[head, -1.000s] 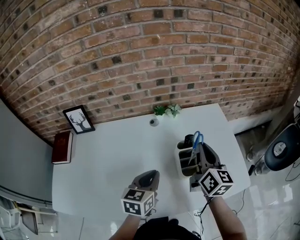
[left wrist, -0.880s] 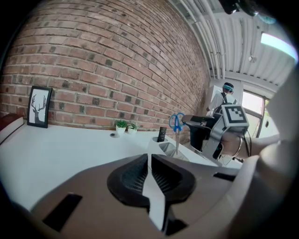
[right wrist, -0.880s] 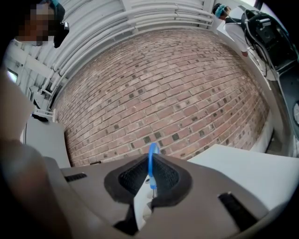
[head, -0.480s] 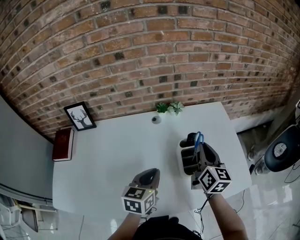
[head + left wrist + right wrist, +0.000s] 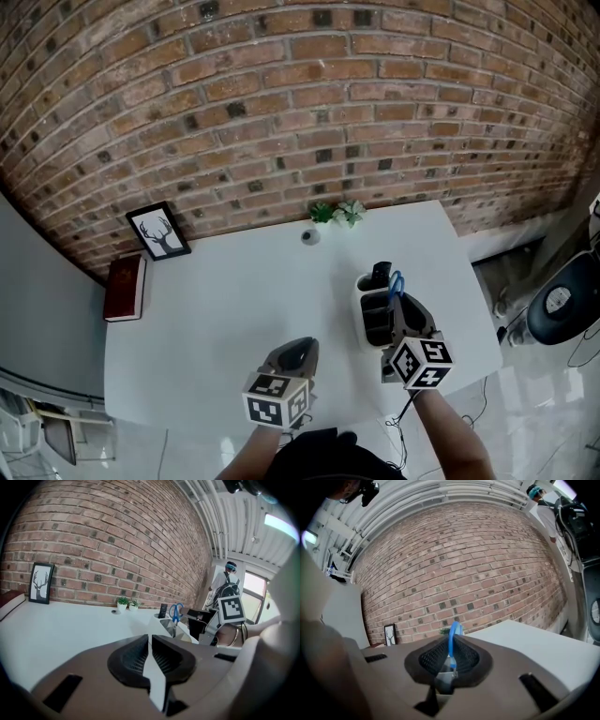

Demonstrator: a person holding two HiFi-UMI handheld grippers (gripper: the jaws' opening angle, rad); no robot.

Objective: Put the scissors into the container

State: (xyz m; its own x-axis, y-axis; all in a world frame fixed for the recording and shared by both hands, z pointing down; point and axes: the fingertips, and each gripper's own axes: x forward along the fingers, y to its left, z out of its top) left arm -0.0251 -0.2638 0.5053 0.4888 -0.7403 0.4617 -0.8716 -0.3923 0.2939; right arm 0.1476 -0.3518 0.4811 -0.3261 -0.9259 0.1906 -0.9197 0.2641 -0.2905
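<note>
A white container (image 5: 367, 309) with several compartments stands on the right part of the white table (image 5: 225, 309). Blue-handled scissors (image 5: 397, 282) stand blades-down in its right side, and my right gripper (image 5: 401, 302) is shut on them just below the handles. In the right gripper view the blue handle loop (image 5: 451, 637) rises between the shut jaws of that gripper (image 5: 451, 645). My left gripper (image 5: 302, 345) hovers shut and holds nothing near the table's front edge. From the left gripper view (image 5: 150, 641) the container (image 5: 165, 623) and scissors (image 5: 176, 612) lie ahead on the right.
A black item (image 5: 381, 273) sticks up from the container's far compartment. By the brick wall are a framed deer picture (image 5: 157, 233), a dark red book (image 5: 125, 292), small potted plants (image 5: 336, 215) and a small round object (image 5: 307, 239). The table's right edge drops to the floor.
The right gripper has drawn back toward me and lowered, taking the scissors deeper into the container. The left gripper has stayed put.
</note>
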